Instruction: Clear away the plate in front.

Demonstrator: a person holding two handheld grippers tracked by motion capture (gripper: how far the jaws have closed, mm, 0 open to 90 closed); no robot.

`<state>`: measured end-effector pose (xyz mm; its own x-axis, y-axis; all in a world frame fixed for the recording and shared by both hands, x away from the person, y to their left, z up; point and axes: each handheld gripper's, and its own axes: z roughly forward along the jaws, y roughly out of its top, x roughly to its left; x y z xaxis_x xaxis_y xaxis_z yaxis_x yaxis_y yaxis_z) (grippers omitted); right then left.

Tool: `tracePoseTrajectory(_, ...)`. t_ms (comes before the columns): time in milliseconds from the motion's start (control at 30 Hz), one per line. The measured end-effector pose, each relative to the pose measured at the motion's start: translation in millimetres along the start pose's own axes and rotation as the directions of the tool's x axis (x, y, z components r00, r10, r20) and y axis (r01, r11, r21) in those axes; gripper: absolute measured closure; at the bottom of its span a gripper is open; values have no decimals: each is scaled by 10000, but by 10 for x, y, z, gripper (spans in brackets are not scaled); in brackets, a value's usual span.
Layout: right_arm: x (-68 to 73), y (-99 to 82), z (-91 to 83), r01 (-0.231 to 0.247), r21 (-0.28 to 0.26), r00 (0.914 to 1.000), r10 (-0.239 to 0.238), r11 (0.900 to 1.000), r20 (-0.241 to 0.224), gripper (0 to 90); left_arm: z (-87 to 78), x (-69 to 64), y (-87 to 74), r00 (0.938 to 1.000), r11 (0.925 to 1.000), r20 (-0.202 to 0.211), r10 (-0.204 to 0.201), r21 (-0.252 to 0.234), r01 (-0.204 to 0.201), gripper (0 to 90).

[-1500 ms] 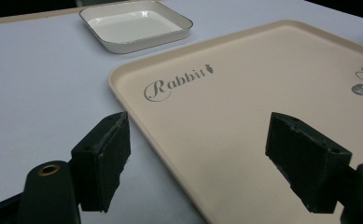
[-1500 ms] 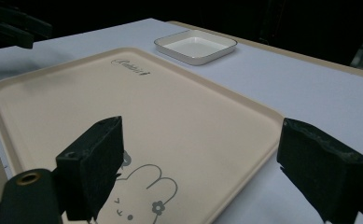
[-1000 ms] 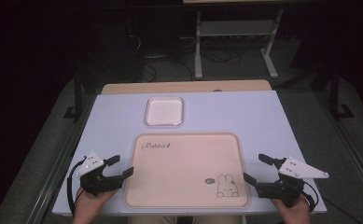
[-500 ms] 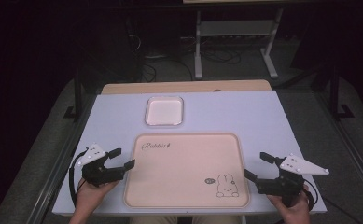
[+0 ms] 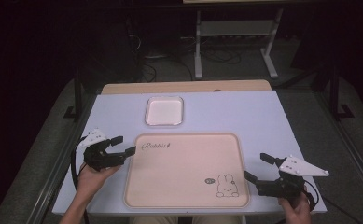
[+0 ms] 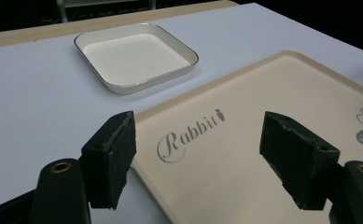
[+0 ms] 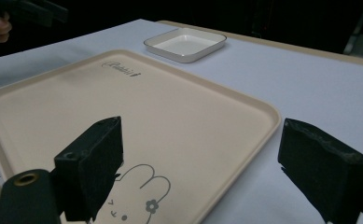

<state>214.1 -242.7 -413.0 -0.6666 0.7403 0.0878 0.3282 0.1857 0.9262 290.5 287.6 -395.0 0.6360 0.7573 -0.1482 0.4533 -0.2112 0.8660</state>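
High view, near edge: a person's two hands enter from the bottom, each holding a black tool. The right tool (image 5: 258, 167) sits just off the right rim of the tray (image 5: 226, 140), near its front corner, jaws spread apart and empty; a grey three-cornered plate tops it. The left tool (image 5: 124, 145) is at the tray's left rim, toward the far corner, jaws likewise apart with nothing between them. The left hand (image 5: 89, 179) shows beneath it, and a cable trails from each tool.

The tray is a smooth, matte, beige rectangle with rounded corners and a low raised lip. Its long axis runs left to right across the counter (image 5: 263, 112). It bears a script word, "Rabbit", at the far left and a line-drawn rabbit (image 5: 226, 185) at the near right. In the left gripper view the spread jaws frame the script and the tray's left rim.

Beyond the tray, apart from it, lies a dish (image 5: 164, 110): white, glossy, squarish with rounded corners and a thin dark rim line, shallow. The counter has a pale lavender, even surface, with a tan board strip along its far edge. Behind it stands a grey metal stand on the dark floor.

Against one second ago: the left tool has moved farther up the tray's left side. The right tool, tray and dish are unchanged in place.
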Motion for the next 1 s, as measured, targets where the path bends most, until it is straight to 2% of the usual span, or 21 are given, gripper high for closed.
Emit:
tracePoseTrajectory(167,14,2,1,141,25,9999,-141,9999,70,131,67,53,142,10000,9999,-31,56,136,-55,270)
tracePoseTrajectory(333,11,2,-3,220,-75,9998,-220,9997,0,131,169,96,230,10000,9990,4,-82,451,82,283)
tracePoseTrajectory(500,18,1,-10,257,-118,9997,-257,9996,1,131,249,134,350,9998,9988,-163,-62,490,70,288)
tracePoseTrajectory(633,9,6,3,239,-142,9997,-239,9996,11,131,355,191,472,9999,9970,-150,-74,766,85,297)
tracePoseTrajectory(1000,17,5,2,315,-98,9995,-315,9995,-51,131,612,321,711,9988,9922,-466,-116,1234,173,303)
